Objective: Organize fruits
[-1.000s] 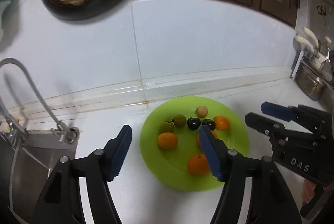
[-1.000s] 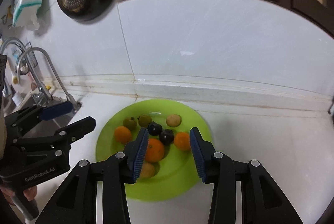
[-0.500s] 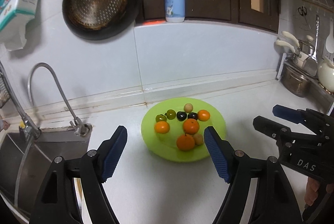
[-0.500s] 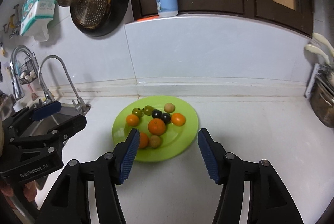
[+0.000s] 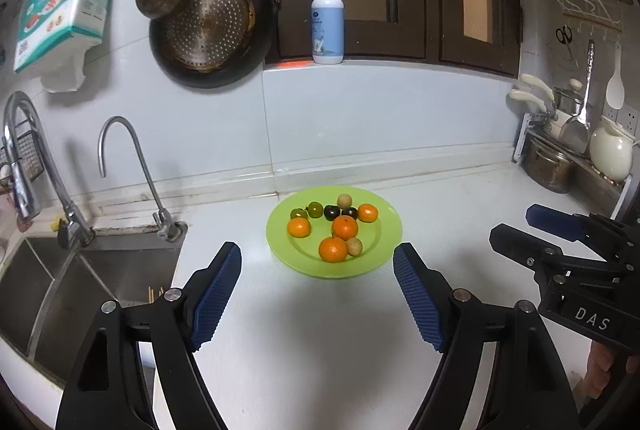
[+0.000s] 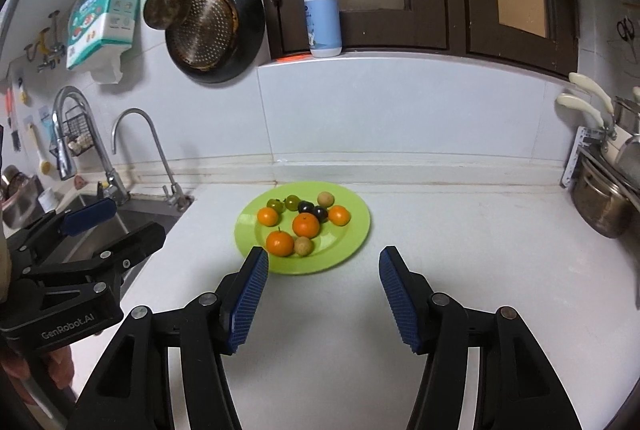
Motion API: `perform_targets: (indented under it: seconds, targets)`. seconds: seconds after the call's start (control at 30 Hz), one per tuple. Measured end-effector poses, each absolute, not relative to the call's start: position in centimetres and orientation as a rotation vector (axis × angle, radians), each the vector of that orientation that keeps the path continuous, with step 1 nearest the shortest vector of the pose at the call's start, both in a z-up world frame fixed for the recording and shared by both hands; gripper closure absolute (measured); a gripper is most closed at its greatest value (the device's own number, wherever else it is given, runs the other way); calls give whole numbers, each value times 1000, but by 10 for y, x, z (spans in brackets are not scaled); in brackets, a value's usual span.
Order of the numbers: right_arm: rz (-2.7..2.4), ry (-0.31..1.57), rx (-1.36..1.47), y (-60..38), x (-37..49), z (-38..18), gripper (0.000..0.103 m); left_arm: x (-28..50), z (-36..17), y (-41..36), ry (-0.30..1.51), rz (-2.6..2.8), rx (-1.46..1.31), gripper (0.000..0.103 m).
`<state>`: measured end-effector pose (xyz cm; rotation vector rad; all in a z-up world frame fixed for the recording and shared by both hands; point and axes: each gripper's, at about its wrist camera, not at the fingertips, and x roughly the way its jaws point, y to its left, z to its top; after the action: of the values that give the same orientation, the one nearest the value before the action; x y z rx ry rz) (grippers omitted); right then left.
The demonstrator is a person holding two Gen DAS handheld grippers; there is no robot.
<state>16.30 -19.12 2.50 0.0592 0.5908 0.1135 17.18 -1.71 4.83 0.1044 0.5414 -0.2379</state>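
A lime green plate sits on the white counter near the back wall. It holds several small fruits: oranges, green ones, dark plums and tan longans. My left gripper is open and empty, a short way in front of the plate. My right gripper is open and empty, in front of the plate's right half. Each gripper shows in the other's view: the right one, the left one.
A steel sink with two taps lies to the left. Pots and a utensil rack stand at the right. A pan hangs on the wall and a soap bottle stands on the ledge behind.
Both grippers have pulled back and up from over the plate, so the plate now lies farther ahead. Both stay open and empty; the right one opened wider.
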Motion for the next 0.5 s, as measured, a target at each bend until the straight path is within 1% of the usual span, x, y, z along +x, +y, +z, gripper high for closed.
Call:
perform_targets:
  seconds: [0.17, 0.27, 0.43, 0.5]
  targets:
    - [118, 576, 56, -194, 134, 30, 44, 141, 51, -17, 531, -231, 107, 22]
    - [113, 570, 51, -196, 117, 32, 44, 121, 53, -16, 517, -219, 114, 18]
    - [113, 566, 51, -195, 87, 33, 44, 91, 55, -13, 506, -205, 117, 17]
    - [118, 571, 52, -194, 77, 32, 44, 80, 56, -11, 502, -202, 121, 15]
